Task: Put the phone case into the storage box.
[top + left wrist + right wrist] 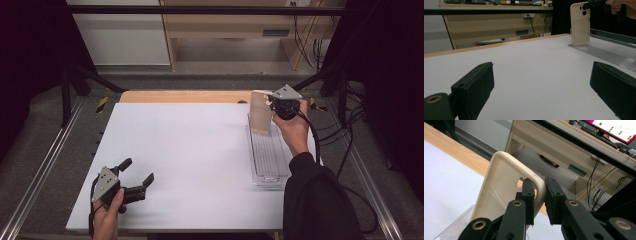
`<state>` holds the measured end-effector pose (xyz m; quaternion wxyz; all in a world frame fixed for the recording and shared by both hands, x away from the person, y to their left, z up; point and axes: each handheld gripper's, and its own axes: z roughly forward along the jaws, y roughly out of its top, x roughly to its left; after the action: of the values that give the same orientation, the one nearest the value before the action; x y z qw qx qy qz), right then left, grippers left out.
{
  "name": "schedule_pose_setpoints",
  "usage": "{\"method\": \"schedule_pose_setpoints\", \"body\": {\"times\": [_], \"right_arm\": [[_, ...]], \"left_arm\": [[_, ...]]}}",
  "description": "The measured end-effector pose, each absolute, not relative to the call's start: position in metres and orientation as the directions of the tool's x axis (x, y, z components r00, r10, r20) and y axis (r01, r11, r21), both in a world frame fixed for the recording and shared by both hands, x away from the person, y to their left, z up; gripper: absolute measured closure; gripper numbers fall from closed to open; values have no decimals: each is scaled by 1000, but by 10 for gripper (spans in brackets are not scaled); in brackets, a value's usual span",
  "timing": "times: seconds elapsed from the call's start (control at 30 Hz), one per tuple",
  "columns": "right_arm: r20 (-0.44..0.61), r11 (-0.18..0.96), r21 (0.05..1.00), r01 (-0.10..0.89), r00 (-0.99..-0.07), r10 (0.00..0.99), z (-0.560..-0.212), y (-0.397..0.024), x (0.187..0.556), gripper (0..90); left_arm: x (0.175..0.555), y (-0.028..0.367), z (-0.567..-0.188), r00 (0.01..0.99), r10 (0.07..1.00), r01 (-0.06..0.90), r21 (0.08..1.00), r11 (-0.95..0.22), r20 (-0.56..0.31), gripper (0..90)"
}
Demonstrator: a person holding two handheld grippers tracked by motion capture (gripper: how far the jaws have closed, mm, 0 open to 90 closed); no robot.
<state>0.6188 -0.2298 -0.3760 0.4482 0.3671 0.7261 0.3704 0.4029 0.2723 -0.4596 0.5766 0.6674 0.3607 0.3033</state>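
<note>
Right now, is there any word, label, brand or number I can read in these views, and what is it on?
No readable text.
Phone case, held by the right gripper: no print visible.
Clear tray: no label visible.
Monitor behind the table: coloured dots and lines, too small and blurred to read.
Dark plate on the desk front: blurred, unreadable.

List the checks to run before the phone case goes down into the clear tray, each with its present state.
1. Right claw shut on the top edge of the beige phone case: ok.
2. Case upright, its lower end at the far end of the clear tray: ok.
3. Case bottom resting on the tray floor: cannot tell.
4. Tray floor nearer the person bare for laying the case flat: ok.
5. Left claw open, holding nothing, well apart from the tray on the white table: ok.
</note>
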Motion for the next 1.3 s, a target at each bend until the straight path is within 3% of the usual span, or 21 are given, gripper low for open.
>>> {"method": "schedule_pose_setpoints", "body": {"times": [1.3], "right_arm": [[-359, 435, 874, 218, -313, 879, -381, -230, 624, 769]], "left_arm": [[402, 272, -460, 560, 828, 135, 988, -73, -15, 50]]}}
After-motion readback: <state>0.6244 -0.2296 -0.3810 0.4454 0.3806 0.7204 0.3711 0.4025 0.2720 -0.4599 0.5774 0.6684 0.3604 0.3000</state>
